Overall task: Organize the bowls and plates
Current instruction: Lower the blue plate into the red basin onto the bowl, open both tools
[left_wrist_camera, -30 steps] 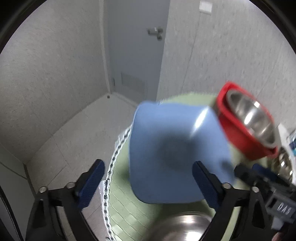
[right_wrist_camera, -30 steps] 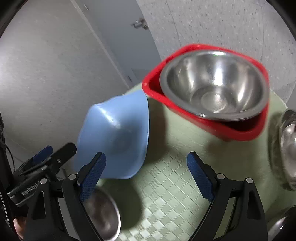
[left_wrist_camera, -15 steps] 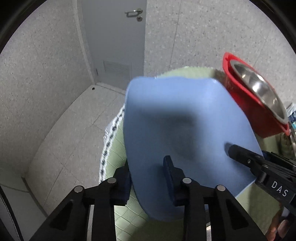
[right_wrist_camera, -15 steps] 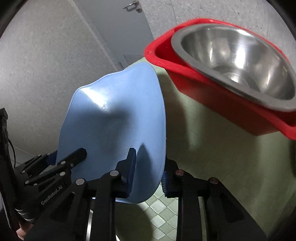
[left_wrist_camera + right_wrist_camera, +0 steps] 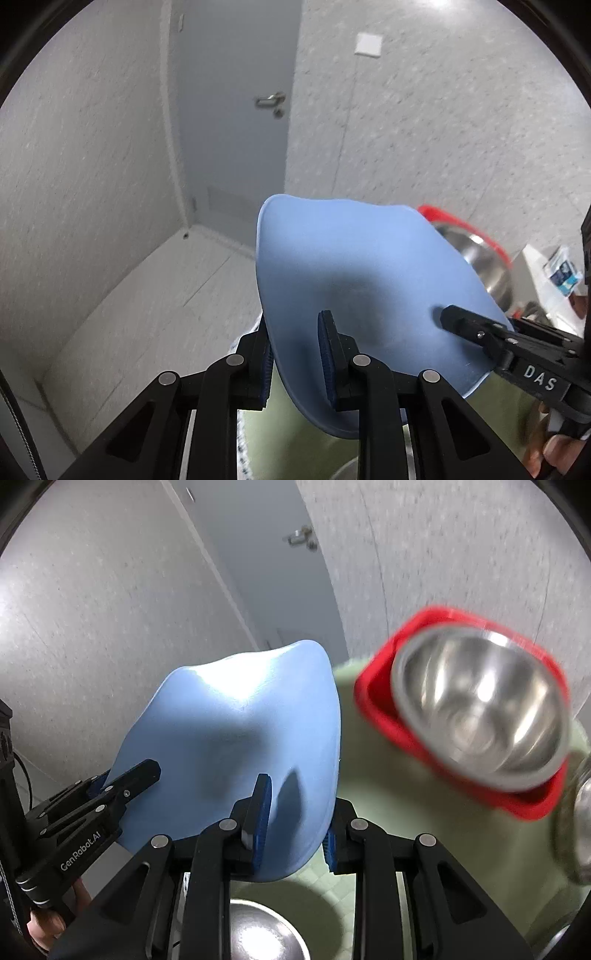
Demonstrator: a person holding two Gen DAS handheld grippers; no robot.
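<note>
Left gripper (image 5: 295, 363): your fingers are pinched onto the near rim of the pale blue square plastic plate (image 5: 354, 288), one blue pad on each face. In the right wrist view this gripper (image 5: 122, 779) comes in from 9 o'clock, tips on the plate's left edge.
Right gripper (image 5: 295, 825): also clamped on the same plate (image 5: 240, 746), at its lower right edge, rim sandwiched between the blue pads. In the left wrist view it (image 5: 448, 317) enters from 4 o'clock, marked "DAS".
Blue plate: held by both grippers, off the table, tilted steeply with its far edge up. Concave face toward both cameras.
Red square plastic dish (image 5: 384, 716): at 2 o'clock of the plate in the right wrist view, sitting on the pale green checked table mat (image 5: 424, 830). Blurred. In the left wrist view only a sliver of the dish (image 5: 443, 216) shows past the plate's right edge.
Large steel bowl (image 5: 476, 709): nested inside the red dish.
Second steel bowl (image 5: 258, 934): on the mat at 6 o'clock, below the plate, between your right gripper's arms.
Third steel bowl (image 5: 576, 830): at 3 o'clock, frame edge, partly cut off.
Background: grey door (image 5: 236, 122) with a lever handle at 12 o'clock, speckled walls either side.
</note>
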